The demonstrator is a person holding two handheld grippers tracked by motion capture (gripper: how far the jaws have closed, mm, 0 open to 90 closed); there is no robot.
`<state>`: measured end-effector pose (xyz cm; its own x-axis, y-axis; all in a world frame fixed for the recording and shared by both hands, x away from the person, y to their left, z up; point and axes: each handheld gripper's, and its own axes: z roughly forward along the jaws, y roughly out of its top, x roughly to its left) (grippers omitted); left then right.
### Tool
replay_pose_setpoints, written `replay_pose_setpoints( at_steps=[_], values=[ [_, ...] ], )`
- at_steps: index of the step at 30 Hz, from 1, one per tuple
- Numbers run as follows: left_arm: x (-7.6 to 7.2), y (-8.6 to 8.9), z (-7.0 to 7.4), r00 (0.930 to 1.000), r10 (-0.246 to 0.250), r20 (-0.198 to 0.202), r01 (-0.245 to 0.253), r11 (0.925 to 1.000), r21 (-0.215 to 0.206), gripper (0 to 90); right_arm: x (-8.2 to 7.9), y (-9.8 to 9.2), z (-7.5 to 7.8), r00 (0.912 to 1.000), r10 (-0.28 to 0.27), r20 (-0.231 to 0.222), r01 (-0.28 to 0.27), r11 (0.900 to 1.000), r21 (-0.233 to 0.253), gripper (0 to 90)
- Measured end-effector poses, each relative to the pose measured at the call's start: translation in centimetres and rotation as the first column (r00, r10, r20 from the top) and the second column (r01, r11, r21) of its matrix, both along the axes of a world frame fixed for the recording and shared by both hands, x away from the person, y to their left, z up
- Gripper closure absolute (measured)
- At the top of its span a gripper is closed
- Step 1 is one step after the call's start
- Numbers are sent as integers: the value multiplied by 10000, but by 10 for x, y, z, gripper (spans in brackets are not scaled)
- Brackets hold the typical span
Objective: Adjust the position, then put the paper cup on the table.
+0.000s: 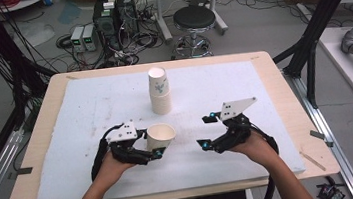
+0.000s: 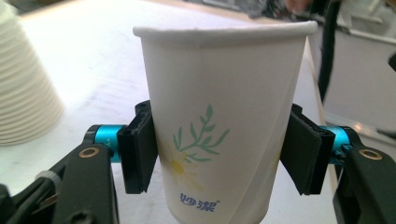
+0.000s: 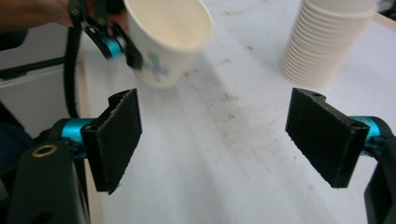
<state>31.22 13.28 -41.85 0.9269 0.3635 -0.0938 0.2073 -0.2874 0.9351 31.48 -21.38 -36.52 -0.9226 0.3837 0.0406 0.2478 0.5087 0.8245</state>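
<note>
Clamping the cup (image 2: 219,126) mid-wall, the left gripper (image 1: 145,148) holds it tilted over the mat (image 1: 70,157), just before the stack (image 1: 159,92); the right gripper (image 1: 207,132) gapes empty. Harder squeezing could crumple the thin paper.

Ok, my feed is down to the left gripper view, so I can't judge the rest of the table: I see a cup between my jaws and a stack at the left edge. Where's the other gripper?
Observer: The right gripper is over the white mat, off to the right of your paper cup, with its jaws wide apart and nothing between them.
Operator: Is my cup upright?
Observer: No, in the high view it is tilted, its mouth turned up and toward the right gripper.
Operator: And the stack?
Observer: The stack of cups stands upright at mid-table, beyond your cup and apart from it.
</note>
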Motion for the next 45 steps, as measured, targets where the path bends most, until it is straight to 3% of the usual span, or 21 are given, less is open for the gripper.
replay_pose_setpoints(
  at_steps=[5, 11, 16, 24, 30, 36, 40, 45],
  values=[
    [-2, 13, -1, 9967, 647, 497, -607, 9950, -796, 353, -4, -25, -18, 9934, -1128, 209, 1118, 9928, 431, 188],
    [-4, 24, -1, 9862, 1263, 1073, -1091, 9822, -1530, 345, -10, -51, -34, 9658, -2511, 650, 2421, 9625, 1221, 188],
    [-4, 30, -2, 9787, 1609, 1274, -1375, 9750, -1748, 336, -10, -62, -39, 9496, -3065, 659, 2957, 9455, 1363, 188],
    [-3, 42, -1, 9694, 2031, 1381, -1738, 9645, -1986, 329, -12, -62, -40, 9396, -3296, 923, 3150, 9382, 1430, 189],
    [-2, 45, -1, 9638, 2255, 1420, -1940, 9590, -2067, 324, -14, -61, -41, 9412, -3244, 948, 3104, 9407, 1371, 190],
    [1, 53, -1, 9523, 2662, 1489, -2340, 9508, -2032, 324, -12, -60, -40, 9381, -3320, 985, 3165, 9374, 1453, 190],
    [4, 62, -2, 9417, 3075, 1365, -2765, 9386, -2064, 325, -12, -60, -41, 9374, -3340, 987, 3188, 9370, 1430, 190],
    [8, 75, -6, 9206, 3726, 1165, -3412, 9129, -2240, 326, -12, -61, -42, 9382, -3329, 950, 3182, 9374, 1417, 190]
  ],
)
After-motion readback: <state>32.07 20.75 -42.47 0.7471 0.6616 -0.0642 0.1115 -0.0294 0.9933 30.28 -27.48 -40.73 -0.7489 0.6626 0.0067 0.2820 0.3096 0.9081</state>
